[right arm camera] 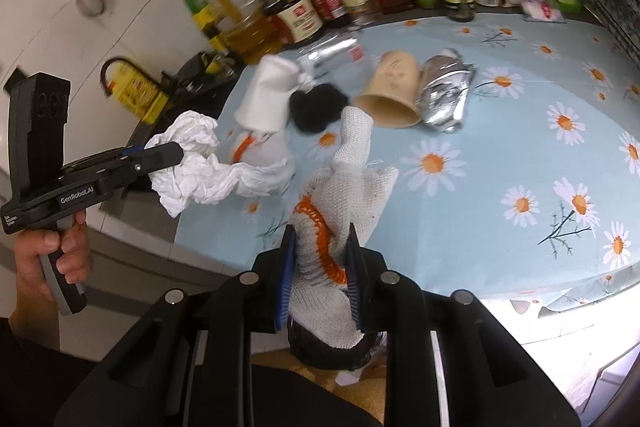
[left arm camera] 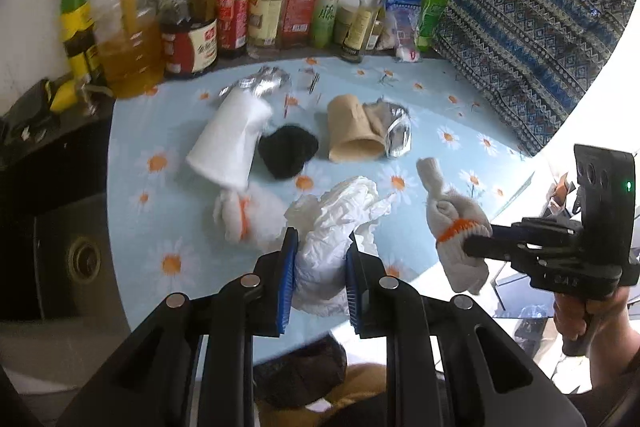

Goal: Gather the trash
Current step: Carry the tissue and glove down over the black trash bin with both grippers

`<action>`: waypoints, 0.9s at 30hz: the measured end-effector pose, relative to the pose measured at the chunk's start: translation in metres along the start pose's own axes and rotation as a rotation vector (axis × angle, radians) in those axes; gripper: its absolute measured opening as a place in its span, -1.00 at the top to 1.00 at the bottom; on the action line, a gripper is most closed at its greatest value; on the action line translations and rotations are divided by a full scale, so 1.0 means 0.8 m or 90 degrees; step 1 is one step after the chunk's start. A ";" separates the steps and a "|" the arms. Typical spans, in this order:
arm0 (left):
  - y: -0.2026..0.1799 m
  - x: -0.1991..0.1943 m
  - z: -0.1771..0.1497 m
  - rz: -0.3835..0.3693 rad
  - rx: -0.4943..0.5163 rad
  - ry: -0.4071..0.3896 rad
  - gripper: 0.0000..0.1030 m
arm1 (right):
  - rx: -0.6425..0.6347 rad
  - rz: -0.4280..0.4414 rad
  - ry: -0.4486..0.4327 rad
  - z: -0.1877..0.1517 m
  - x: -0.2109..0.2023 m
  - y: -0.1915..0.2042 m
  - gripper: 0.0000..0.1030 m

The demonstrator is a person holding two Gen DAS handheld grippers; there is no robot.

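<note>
A crumpled white tissue (left arm camera: 332, 235) is pinched tight in my left hand-held gripper (left arm camera: 320, 267), lifted over the tabletop's (left arm camera: 440, 99) near edge. My right hand-held gripper (right arm camera: 320, 267) clamps a white knit glove (right arm camera: 340, 187); cups and foil lie farther back.

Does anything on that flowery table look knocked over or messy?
Yes. Two cups lie tipped on their sides mid-table: a white cup and a tan cup. Crushed foil touches the tan one, and a black clump lies between the cups. No spill shows.
</note>
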State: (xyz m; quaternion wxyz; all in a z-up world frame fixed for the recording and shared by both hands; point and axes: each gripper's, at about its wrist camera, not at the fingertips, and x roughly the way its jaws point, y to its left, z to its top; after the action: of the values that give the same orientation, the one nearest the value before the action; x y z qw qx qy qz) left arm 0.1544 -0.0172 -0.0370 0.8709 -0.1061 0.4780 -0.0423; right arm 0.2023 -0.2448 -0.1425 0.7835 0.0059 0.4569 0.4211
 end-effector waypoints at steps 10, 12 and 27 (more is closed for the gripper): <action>0.014 -0.010 -0.095 -0.008 -0.032 0.090 0.60 | -0.125 0.041 0.079 -0.053 0.032 0.062 0.51; 0.017 -0.005 -0.113 -0.013 -0.042 0.112 0.60 | -0.137 0.051 0.098 -0.063 0.044 0.071 0.51; 0.066 0.129 -0.235 0.008 -0.068 0.272 0.60 | -0.201 0.025 0.277 -0.174 0.199 0.061 0.50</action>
State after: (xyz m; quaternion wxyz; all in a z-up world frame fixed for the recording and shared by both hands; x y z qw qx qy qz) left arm 0.0509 -0.0114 -0.2317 0.7432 -0.1378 0.6539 -0.0329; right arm 0.1065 -0.1594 -0.3172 0.6497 -0.1982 0.5431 0.4935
